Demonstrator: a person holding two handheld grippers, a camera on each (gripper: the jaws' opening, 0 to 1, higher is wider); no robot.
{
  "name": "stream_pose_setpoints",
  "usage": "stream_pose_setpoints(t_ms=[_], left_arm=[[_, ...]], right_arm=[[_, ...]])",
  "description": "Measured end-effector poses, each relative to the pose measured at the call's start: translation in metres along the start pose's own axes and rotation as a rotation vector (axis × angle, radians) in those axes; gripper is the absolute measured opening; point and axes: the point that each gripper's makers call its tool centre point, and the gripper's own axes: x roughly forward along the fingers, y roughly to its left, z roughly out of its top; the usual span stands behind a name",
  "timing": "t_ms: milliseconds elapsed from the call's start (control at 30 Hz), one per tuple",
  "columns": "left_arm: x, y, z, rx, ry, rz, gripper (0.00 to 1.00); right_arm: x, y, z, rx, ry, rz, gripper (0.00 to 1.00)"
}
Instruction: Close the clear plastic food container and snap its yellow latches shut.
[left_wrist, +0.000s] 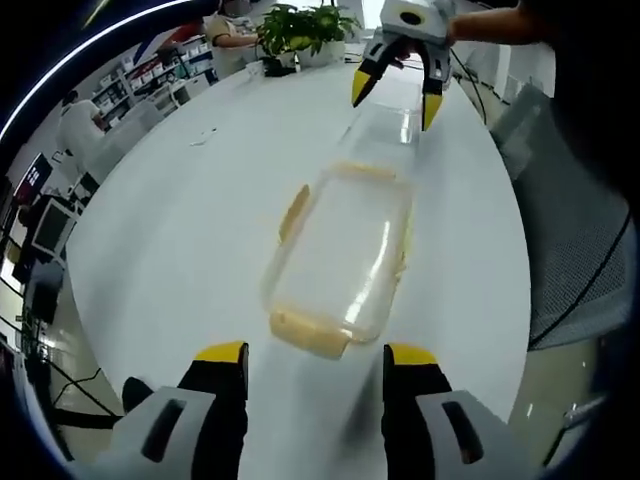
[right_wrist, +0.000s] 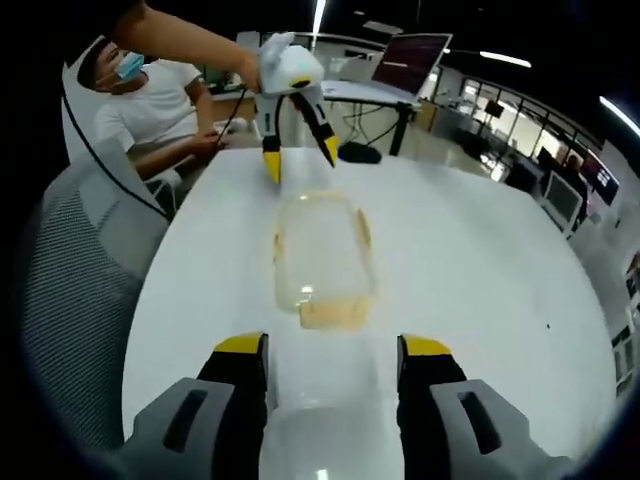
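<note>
A clear plastic container (left_wrist: 340, 255) with yellow latches (left_wrist: 312, 337) lies lengthwise on the white table (left_wrist: 170, 230), between the two grippers. Its clear lid (left_wrist: 388, 125) seems to lie open and flat beyond the far end. My left gripper (left_wrist: 316, 355) stands open just short of the near yellow latch. The right gripper (left_wrist: 396, 92) hovers open over the lid end. In the right gripper view, my right gripper (right_wrist: 333, 346) is open, with the clear lid (right_wrist: 320, 410) between its jaws. There the container (right_wrist: 322, 250) lies ahead, and the left gripper (right_wrist: 298, 152) hangs open beyond it.
Potted plants (left_wrist: 300, 30) stand at the table's far end. A grey mesh chair (left_wrist: 570, 250) is beside the table edge. A seated person (right_wrist: 150, 110) is behind the chair, with a dark object (right_wrist: 358, 153) on the table nearby and a monitor (right_wrist: 410, 55) behind.
</note>
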Motion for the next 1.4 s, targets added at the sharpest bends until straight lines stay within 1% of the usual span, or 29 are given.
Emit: stream_pose_setpoints(t_ms=[100, 367, 533, 667, 833, 933, 1100, 1267, 1300, 1367, 1400], left_arm=[[0.005, 0.002, -0.002, 0.037, 0.024, -0.02, 0.49], [0.012, 0.006, -0.001, 0.09, 0.048, -0.06, 0.47], [0.017, 0.006, -0.003, 0.128, 0.07, -0.096, 0.46], [0.021, 0.007, -0.004, 0.146, 0.082, -0.114, 0.46], [0.026, 0.008, -0.003, 0.168, 0.093, -0.137, 0.45], [0.029, 0.008, -0.006, 0.177, 0.109, -0.15, 0.44], [0.031, 0.007, -0.007, 0.189, 0.12, -0.168, 0.42], [0.034, 0.004, -0.008, 0.199, 0.129, -0.19, 0.41], [0.035, 0.003, -0.008, 0.202, 0.131, -0.196, 0.41], [0.036, 0.002, -0.009, 0.207, 0.134, -0.209, 0.41], [0.037, 0.0, -0.007, 0.201, 0.122, -0.221, 0.4]], right_arm=[[0.009, 0.001, -0.001, -0.021, 0.028, 0.018, 0.48], [0.029, -0.003, 0.005, -0.054, 0.059, 0.054, 0.43], [0.038, -0.005, 0.004, -0.068, 0.085, 0.077, 0.42], [0.044, -0.007, 0.0, -0.083, 0.119, 0.092, 0.41], [0.049, -0.009, 0.0, -0.085, 0.136, 0.102, 0.39], [0.054, -0.005, -0.004, -0.086, 0.161, 0.121, 0.4], [0.06, -0.002, -0.007, -0.107, 0.184, 0.138, 0.39], [0.066, 0.0, -0.012, -0.112, 0.223, 0.151, 0.38], [0.067, 0.0, -0.008, -0.092, 0.206, 0.158, 0.38], [0.068, -0.002, -0.009, -0.084, 0.216, 0.162, 0.38], [0.068, -0.002, -0.009, -0.079, 0.217, 0.169, 0.38]])
